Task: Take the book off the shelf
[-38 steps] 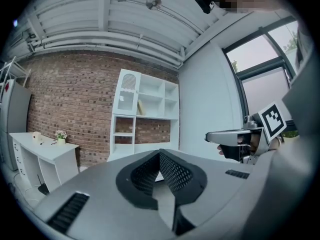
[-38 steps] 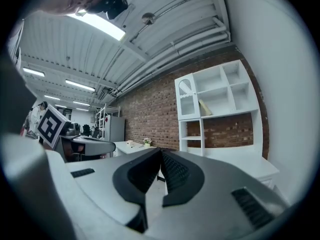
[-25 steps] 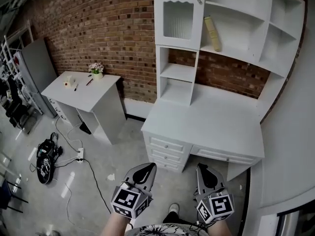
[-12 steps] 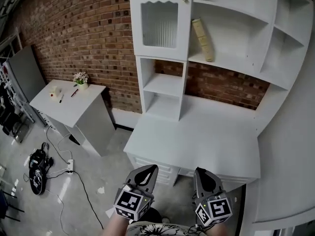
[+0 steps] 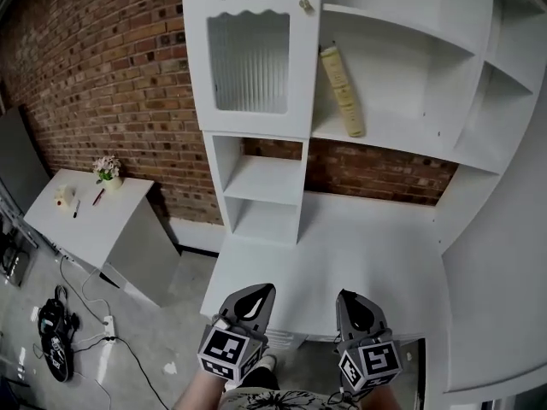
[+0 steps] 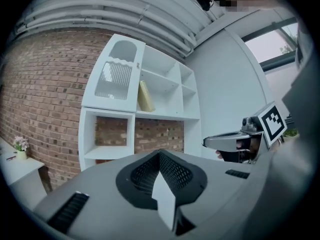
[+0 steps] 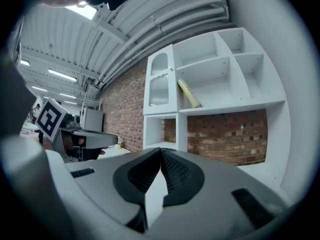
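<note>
A pale yellow book (image 5: 343, 91) leans tilted in an open compartment of the white shelf unit (image 5: 402, 139), just right of the ribbed glass door (image 5: 249, 63). The same book (image 6: 145, 96) shows in the left gripper view and as the book (image 7: 189, 93) in the right gripper view. Both grippers hang low at the desk's near edge, far below the book. My left gripper (image 5: 254, 296) is shut with nothing in it. My right gripper (image 5: 351, 302) is shut and empty too.
A white desk top (image 5: 359, 254) spreads below the shelves, with brick wall (image 5: 102, 84) behind. At the left stands a small white table (image 5: 85, 220) with a flower pot (image 5: 108, 170). Cables and a black device (image 5: 53, 340) lie on the floor.
The view has moved closer to the shelf unit and to the right; the book now sits larger and more central. Both grippers stay shut in the same place low in the view.
</note>
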Action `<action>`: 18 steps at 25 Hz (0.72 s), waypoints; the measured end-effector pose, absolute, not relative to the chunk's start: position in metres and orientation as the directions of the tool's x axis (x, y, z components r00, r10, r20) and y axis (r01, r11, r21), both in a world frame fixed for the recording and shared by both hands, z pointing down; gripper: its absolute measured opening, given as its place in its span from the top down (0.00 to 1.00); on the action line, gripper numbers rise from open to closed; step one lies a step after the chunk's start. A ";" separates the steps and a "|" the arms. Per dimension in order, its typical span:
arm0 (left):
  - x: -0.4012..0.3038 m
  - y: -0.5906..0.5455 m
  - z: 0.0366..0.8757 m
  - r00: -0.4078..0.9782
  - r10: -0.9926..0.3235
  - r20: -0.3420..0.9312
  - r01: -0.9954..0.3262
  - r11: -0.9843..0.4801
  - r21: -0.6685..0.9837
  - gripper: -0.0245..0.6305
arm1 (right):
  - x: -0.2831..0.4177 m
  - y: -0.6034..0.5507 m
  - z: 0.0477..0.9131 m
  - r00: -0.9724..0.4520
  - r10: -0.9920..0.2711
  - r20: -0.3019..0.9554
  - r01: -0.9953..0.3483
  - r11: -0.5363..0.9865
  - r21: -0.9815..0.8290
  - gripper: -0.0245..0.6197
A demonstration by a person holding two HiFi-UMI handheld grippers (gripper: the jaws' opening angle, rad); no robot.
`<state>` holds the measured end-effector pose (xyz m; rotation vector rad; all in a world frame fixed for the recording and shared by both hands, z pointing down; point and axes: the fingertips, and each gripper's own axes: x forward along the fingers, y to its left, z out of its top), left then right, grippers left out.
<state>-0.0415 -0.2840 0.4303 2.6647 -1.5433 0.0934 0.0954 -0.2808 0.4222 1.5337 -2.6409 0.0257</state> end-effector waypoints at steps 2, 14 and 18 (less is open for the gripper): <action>-0.051 -0.315 0.422 0.519 -0.851 0.082 -0.854 -0.519 0.021 0.94 | 0.085 -0.310 0.412 -0.466 -0.881 0.076 -0.881 0.470 0.046 0.95; -0.110 -0.452 0.389 0.564 -0.825 0.024 -0.824 -0.565 -0.052 0.94 | 0.049 -0.444 0.359 -0.312 -0.950 -0.003 -0.941 0.309 0.140 0.95; -0.118 -0.476 0.381 0.563 -0.826 0.000 -0.825 -0.563 -0.048 0.94 | 0.059 -0.477 0.328 -0.243 -0.969 -0.045 -0.959 0.233 0.161 0.94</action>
